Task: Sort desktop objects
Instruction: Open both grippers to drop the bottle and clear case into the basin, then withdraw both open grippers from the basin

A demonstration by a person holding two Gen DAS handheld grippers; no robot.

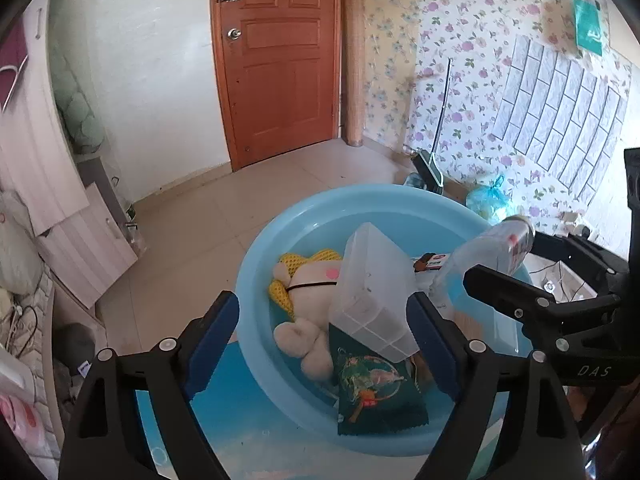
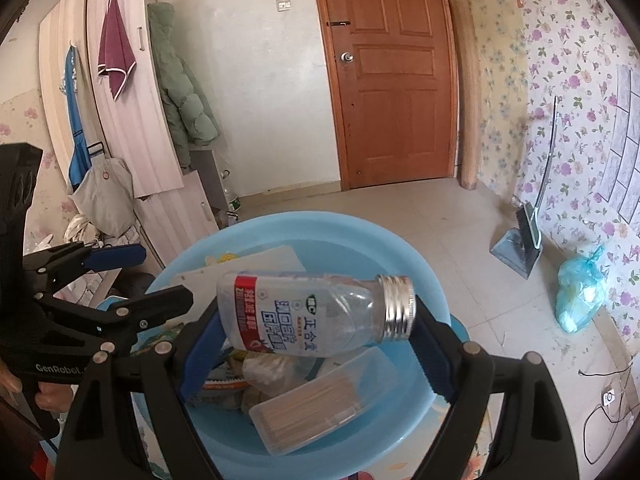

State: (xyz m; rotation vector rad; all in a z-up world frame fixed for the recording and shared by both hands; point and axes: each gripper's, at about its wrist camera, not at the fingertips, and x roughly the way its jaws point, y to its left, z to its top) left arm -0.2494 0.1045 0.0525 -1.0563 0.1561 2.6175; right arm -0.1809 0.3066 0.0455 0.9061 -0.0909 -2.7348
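Observation:
A light blue basin [image 1: 256,280] [image 2: 424,264] holds a plush toy [image 1: 304,320], a green snack packet [image 1: 376,392], a clear plastic box [image 1: 376,300] and a clear box of toothpicks [image 2: 308,404]. My right gripper [image 2: 316,332] is shut on a clear bottle with a silver cap [image 2: 312,312] and holds it sideways above the basin; the bottle also shows in the left wrist view [image 1: 492,252]. My left gripper [image 1: 324,344] is open above the basin's near rim, with the clear plastic box between its fingers but apart from the left one.
The basin stands on a blue patterned tabletop [image 1: 248,440]. Beyond lie a tiled floor [image 1: 208,216], a wooden door [image 2: 392,80], a dustpan [image 2: 520,244] and a blue bag [image 2: 580,296] by the flowered wall. Cabinets and clutter stand at the left.

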